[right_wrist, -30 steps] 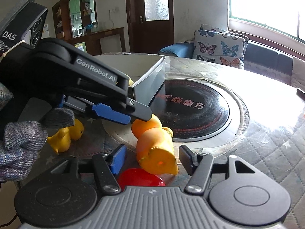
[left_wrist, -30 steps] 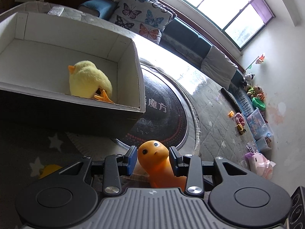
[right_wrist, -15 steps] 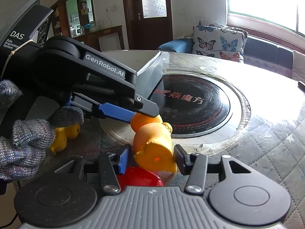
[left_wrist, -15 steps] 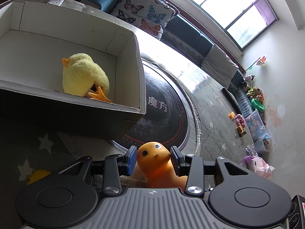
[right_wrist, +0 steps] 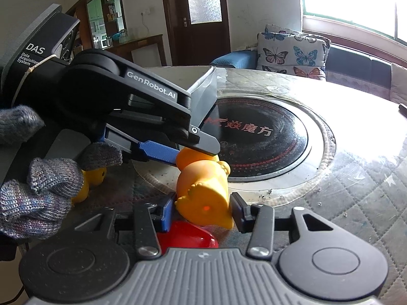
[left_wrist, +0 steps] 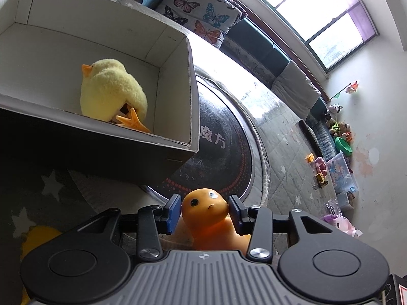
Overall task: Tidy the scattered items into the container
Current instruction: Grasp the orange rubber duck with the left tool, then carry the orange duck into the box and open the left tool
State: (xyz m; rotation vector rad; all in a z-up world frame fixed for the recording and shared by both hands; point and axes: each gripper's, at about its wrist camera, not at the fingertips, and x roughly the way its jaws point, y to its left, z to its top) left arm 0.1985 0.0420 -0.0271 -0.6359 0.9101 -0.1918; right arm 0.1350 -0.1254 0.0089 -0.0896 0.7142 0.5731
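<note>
Gripping the orange rubber duck (left_wrist: pixel 204 209) by its head, the left gripper (left_wrist: pixel 203 209) has its blue fingers (left_wrist: pixel 172 212) narrowed onto both sides of the head, with contact visible on each cheek. In the right wrist view the same toy (right_wrist: pixel 203 190) hangs tilted, head up toward the left gripper (right_wrist: pixel 178 152) and flat base down toward the camera, so its long axis runs roughly from the left fingers to the right ones. The right gripper (right_wrist: pixel 202 212) brackets the base: its fingers (right_wrist: pixel 166 213) sit narrow, just beside or touching the base on each side, and I cannot tell whether they actually press on it. A red item (right_wrist: pixel 188 237) lies directly under the right gripper, and a small yellow duck (right_wrist: pixel 87 181) rests on the worktop (right_wrist: pixel 356 178) behind the gloved hand (right_wrist: pixel 33 200).

What the coming move turns on is where the white box (left_wrist: pixel 188 81) lies: up and to the left of the left fingers, its near wall between the toy and the interior. A plush yellow chick (left_wrist: pixel 112 91) already lies inside, near the right corner. My judgement is that the left hand is the carrier, being nearer the box, and that the duck must rise above the rim before travelling left. If the right fingers are pinching the base, they would need to let go first.
</note>
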